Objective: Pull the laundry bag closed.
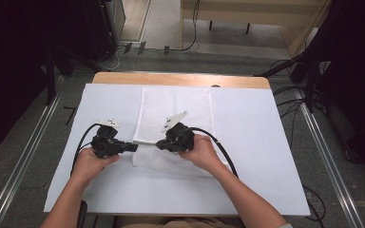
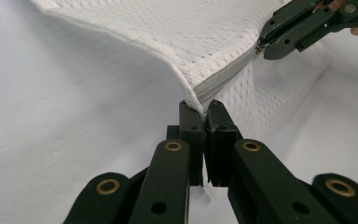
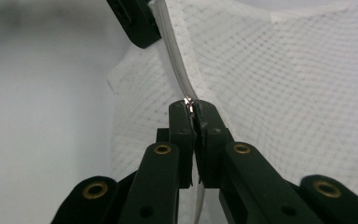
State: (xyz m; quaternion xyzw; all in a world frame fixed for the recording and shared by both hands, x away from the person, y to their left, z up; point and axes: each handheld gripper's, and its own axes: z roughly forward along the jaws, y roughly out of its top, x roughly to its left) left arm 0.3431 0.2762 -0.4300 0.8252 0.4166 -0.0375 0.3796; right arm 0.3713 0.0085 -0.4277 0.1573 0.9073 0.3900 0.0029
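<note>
Grey floor with cables around a white-covered surface (image 1: 247,142), white mesh bag (image 1: 176,107) in the middle, left claw (image 1: 132,147) pinching its corner, right claw (image 1: 160,144) pinching the zipper pull (image 3: 189,103)

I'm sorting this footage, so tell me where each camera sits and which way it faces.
High view: above the person's side, looking forward and down on the table; forearms, both hands.
Left gripper view: on the left gripper, looking along its shut jaws at the mesh bag corner.
Right gripper view: on the right gripper, looking along its jaws at the zipper pull.
Shared: both gripper views show the zipper and the other gripper.
</note>
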